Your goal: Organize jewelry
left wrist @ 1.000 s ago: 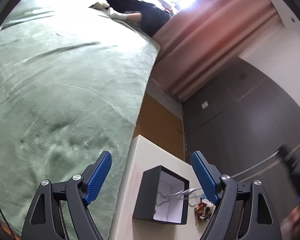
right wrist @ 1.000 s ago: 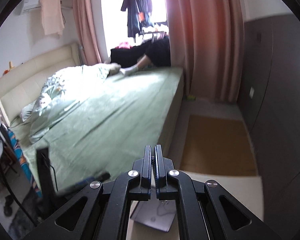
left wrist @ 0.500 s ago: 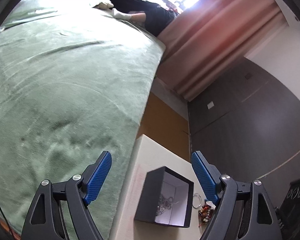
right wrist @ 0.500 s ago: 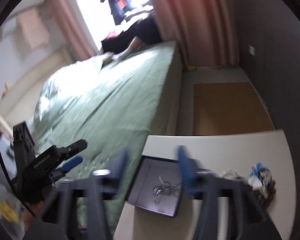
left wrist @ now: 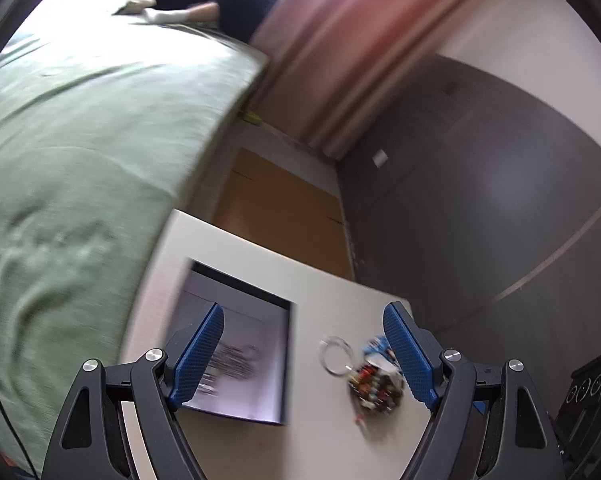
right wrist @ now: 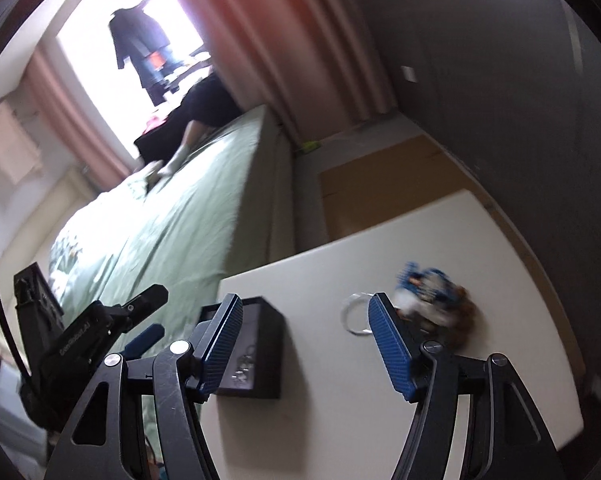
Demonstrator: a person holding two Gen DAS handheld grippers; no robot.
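A black open box (left wrist: 240, 344) with a white lining stands on the cream table (left wrist: 324, 292); silver jewelry (left wrist: 236, 360) lies inside it. To its right lie a silver ring-shaped bangle (left wrist: 336, 356) and a heap of coloured beaded jewelry (left wrist: 374, 384). My left gripper (left wrist: 306, 356) is open and empty above the box and the heap. In the right wrist view the box (right wrist: 252, 352), bangle (right wrist: 354, 318) and heap (right wrist: 432, 304) show too. My right gripper (right wrist: 306, 340) is open and empty above the table between box and heap.
A bed with a green cover (left wrist: 72, 152) borders the table on the left. Pink curtains (left wrist: 340, 52) and a dark wall (left wrist: 480, 200) stand behind. A brown floor mat (left wrist: 280, 212) lies beyond the table. The left gripper's body (right wrist: 80, 332) shows left in the right wrist view.
My right gripper has opened, having let silver jewelry into the box, and swung right toward the heap. My left gripper has moved right over the table; both views are motion-blurred.
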